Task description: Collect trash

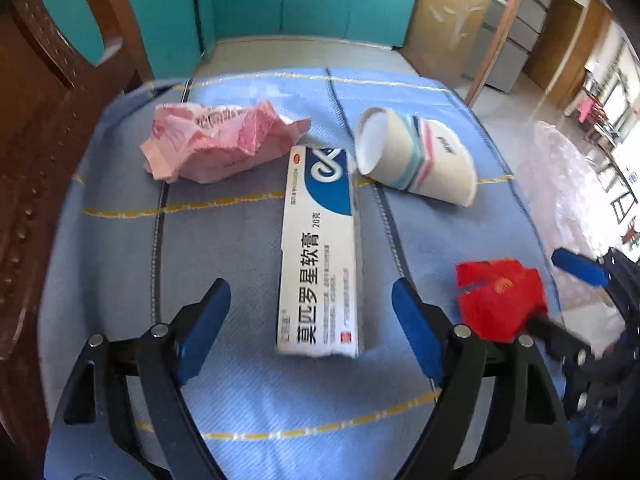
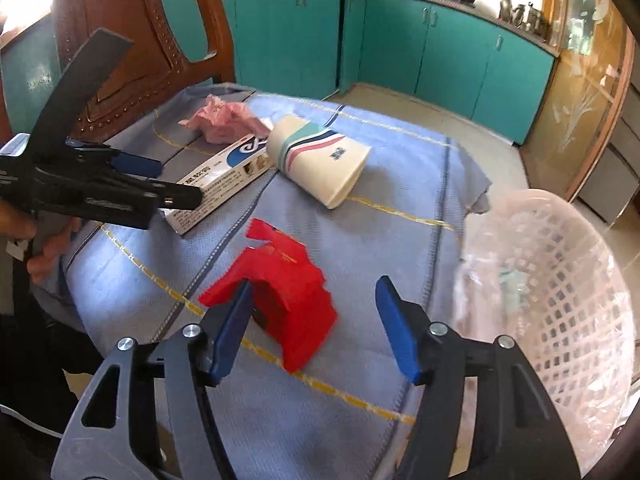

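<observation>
Both sets of jaws are spread, nothing gripped. Right gripper [image 2: 316, 320] should be closed squarely across the red box [image 2: 280, 280], near the cloth's [image 2: 360, 420] basket-side edge. Left gripper [image 1: 312, 332] is best centred over the ointment carton [image 1: 320, 248] before squeezing.

Both grippers angle downward, left gripper [image 1: 310, 312] and right gripper [image 2: 316, 320] with fingers spread apart.

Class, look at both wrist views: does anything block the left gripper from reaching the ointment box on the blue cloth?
Nothing visible does. The left gripper stands open, its fingers either side of the ointment box. The red packet lies off to one side.
</observation>
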`<state>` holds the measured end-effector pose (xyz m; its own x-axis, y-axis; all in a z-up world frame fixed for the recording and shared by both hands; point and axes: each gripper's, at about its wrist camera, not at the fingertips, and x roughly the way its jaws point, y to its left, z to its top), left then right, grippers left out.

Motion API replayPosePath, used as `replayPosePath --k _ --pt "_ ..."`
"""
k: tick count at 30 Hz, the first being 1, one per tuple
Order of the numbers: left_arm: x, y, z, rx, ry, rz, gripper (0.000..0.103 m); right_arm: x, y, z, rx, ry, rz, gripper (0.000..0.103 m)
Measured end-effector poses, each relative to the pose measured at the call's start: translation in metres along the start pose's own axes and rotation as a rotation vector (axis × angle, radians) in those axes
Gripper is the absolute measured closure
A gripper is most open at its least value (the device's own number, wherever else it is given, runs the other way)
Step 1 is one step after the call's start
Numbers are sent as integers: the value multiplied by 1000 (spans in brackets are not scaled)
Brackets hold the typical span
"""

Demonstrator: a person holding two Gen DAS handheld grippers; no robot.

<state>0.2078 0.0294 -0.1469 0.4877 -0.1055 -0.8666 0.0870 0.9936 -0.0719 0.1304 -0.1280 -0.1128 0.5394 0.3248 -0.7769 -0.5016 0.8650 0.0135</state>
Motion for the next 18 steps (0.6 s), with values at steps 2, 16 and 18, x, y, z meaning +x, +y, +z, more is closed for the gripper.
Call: replayPosePath --k 2,16,18 --pt "5 -4 0 -3 2 -1 20 8 3 1 -1 19 18 41" --pt "7 -21 -13 63 -30 49 59 27 27 -3 -102 55 25 72" --pt "3 -23 -16 68 -41 59 60 25 28 -4 -104 47 34 77"
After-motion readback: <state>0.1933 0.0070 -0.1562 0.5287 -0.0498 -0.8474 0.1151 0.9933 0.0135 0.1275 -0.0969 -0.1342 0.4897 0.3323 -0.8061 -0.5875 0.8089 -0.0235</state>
